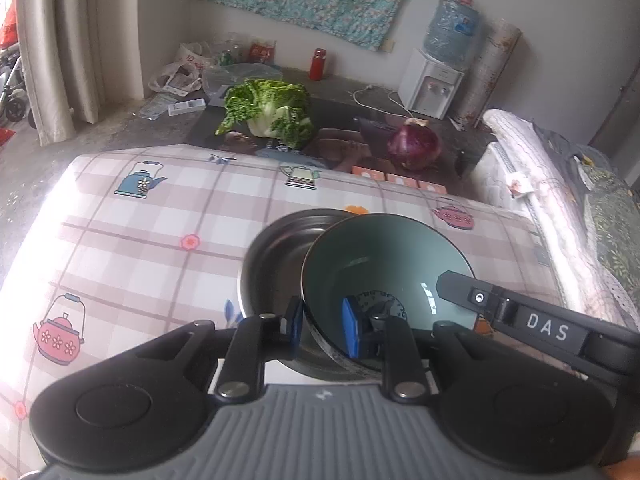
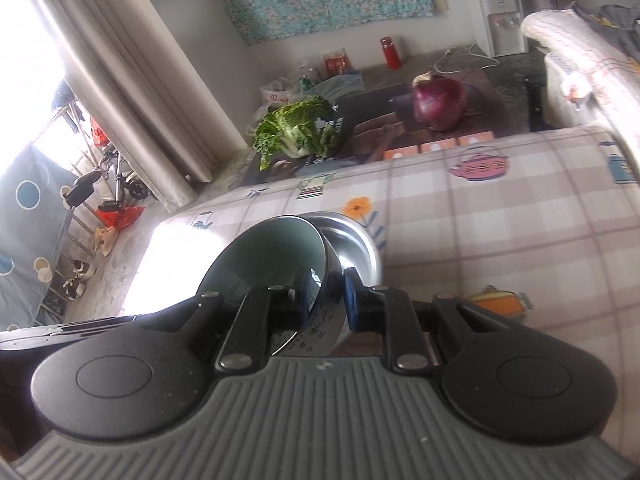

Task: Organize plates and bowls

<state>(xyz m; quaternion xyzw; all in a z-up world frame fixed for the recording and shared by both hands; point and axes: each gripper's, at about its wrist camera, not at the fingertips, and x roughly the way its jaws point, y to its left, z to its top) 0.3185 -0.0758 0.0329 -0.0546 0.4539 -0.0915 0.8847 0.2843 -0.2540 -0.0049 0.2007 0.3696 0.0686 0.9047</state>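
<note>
L claw is nearest to the lens, clamped on the near rim of the green bowl: one blue pad inside, one outside. R claw pinches the same bowl at its rim on the opposite side. Bowl is tilted, partly over the steel bowl just beyond the claws, on the checked tabletop. Further ahead of the claws lie a cabbage & red onion.

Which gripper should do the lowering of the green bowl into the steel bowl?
Probably both together. The left gripper and right gripper each pinch the rim of the green bowl, on opposite sides, tilted over the steel bowl. If one leads, left: its view shows the steel bowl's opening more fully.
</note>
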